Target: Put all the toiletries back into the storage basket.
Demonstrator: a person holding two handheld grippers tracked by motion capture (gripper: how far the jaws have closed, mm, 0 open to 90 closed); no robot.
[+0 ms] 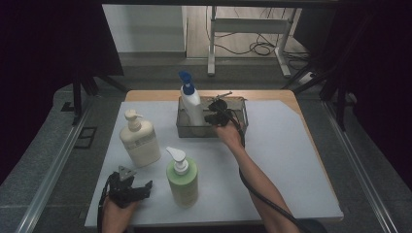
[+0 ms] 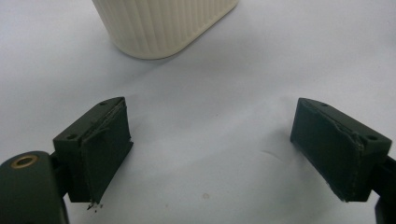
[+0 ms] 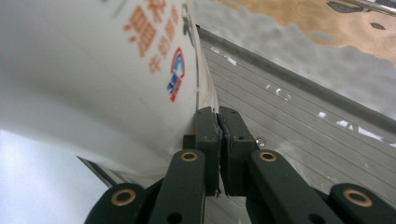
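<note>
Right gripper [image 1: 217,118], jaws together, reaches beside the white bottle [image 1: 192,103]; left gripper [image 1: 127,187] rests, jaws apart

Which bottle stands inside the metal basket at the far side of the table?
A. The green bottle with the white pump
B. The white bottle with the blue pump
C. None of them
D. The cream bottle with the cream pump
B: the white bottle with the blue pump stands upright within the walls of the metal basket, while the cream bottle and green bottle stand on the table outside it.
</note>
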